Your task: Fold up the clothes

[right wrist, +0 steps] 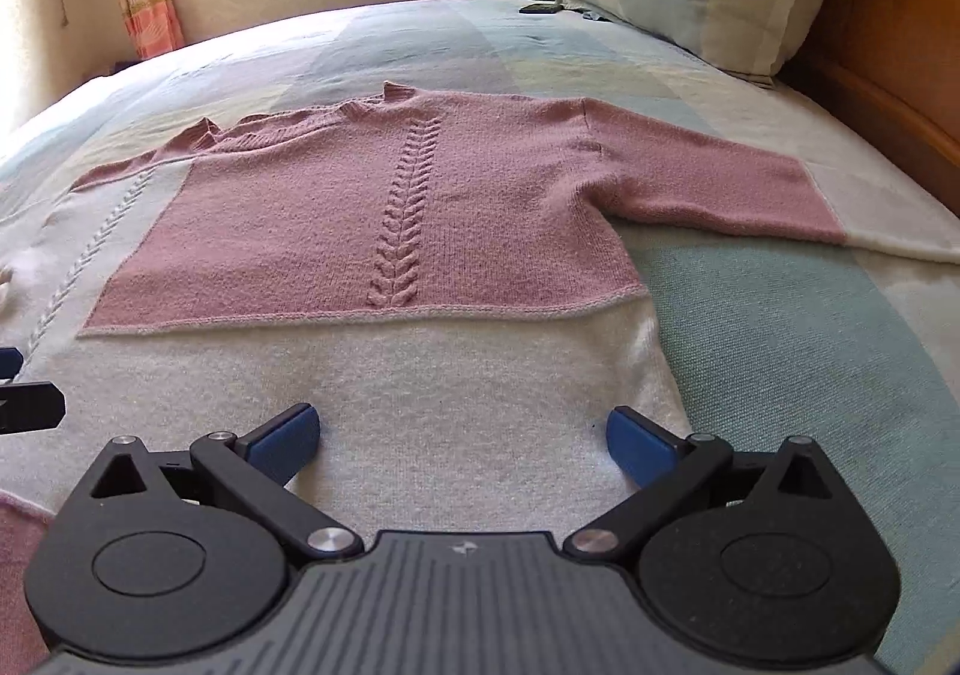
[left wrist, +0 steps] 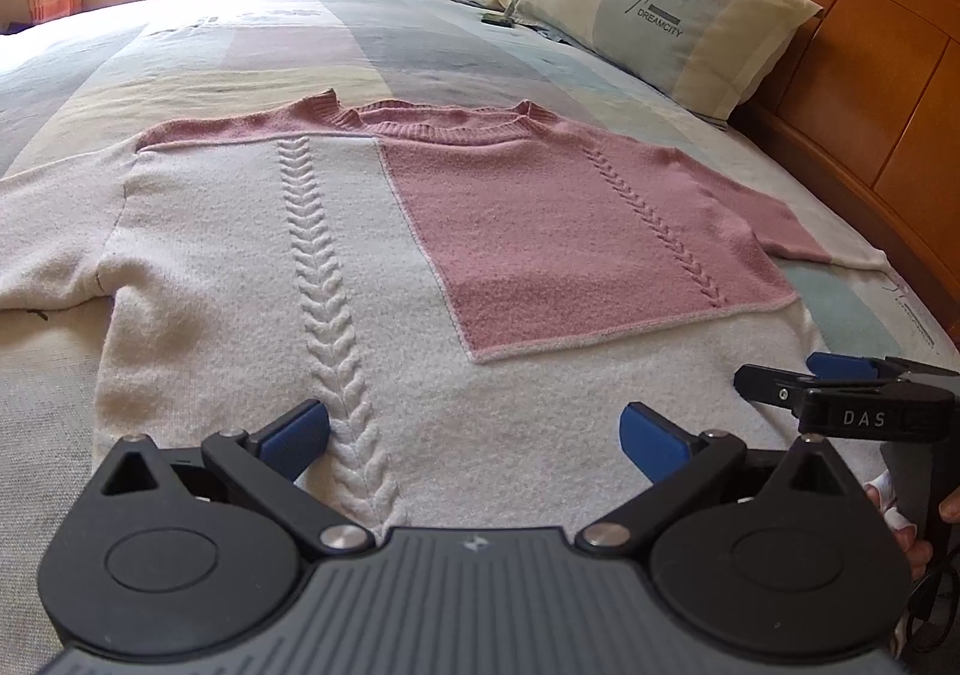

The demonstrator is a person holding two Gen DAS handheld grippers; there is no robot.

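— So why are both tools low at the hem?
— Left gripper (left wrist: 474, 438) hangs spread over the white cable braid; right gripper (right wrist: 462, 435) gapes too, gripping nothing.
— And the sweater (left wrist: 372, 231)?
— Flat on the bedspread (right wrist: 780, 327), sleeves out: probably so either hem corner lifts cleanly.

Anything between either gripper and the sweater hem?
Nothing visible. The left gripper and right gripper are both open, right above the white hem of the sweater, which lies flat on the bed.
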